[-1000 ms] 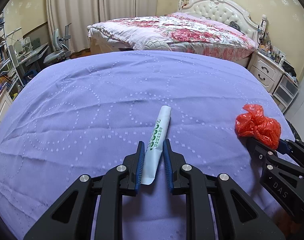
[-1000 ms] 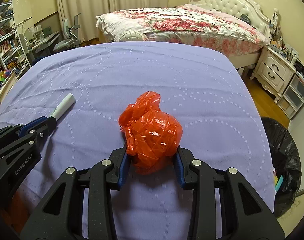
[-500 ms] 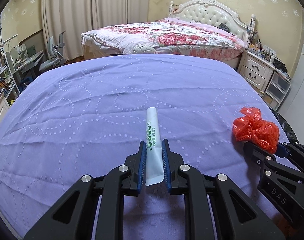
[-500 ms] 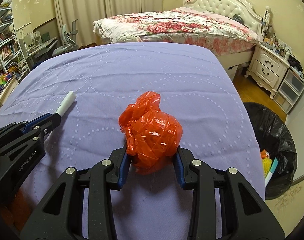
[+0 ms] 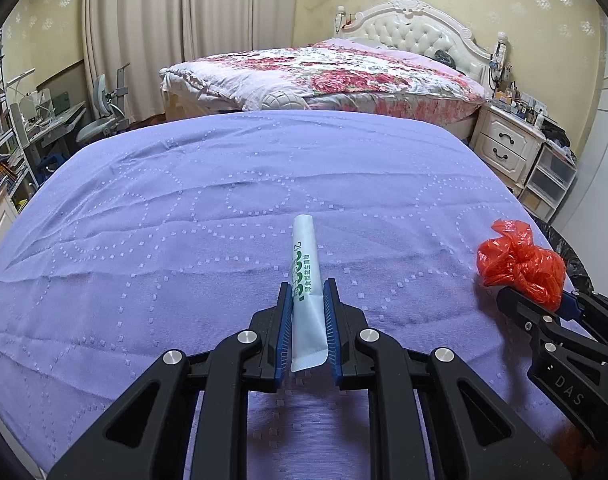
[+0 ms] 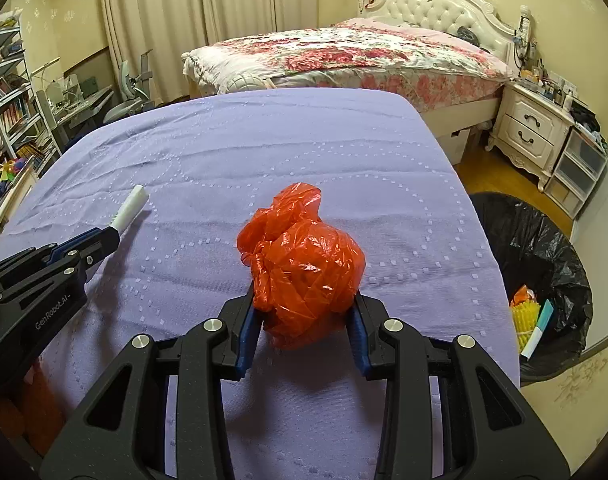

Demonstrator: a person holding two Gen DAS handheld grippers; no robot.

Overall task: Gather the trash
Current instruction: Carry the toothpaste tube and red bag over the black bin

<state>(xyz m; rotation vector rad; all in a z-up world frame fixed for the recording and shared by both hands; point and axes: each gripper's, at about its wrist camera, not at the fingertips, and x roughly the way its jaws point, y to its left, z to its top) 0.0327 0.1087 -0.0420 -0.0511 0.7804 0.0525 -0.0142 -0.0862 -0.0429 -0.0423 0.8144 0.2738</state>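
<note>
Now both loads are secured: left gripper [image 5: 307, 312] fingers have clamped the white tube [image 5: 305, 280], right gripper [image 6: 302, 320] grips the red bag [image 6: 302, 264] between its fingers, and the bin [image 6: 543, 248] has swung closer right.

Crumpled orange plastic bag [image 6: 302, 264]; white paper sachet [image 5: 305, 284] printed green; lilac bedspread [image 5: 184, 220] with dotted circles; black-lined bin [image 6: 543, 256].

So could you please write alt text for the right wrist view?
Right tongs grip a crumpled orange bag above a purple bedspread. Left tongs hold a white tube; a black-lined bin stands at right.
</note>
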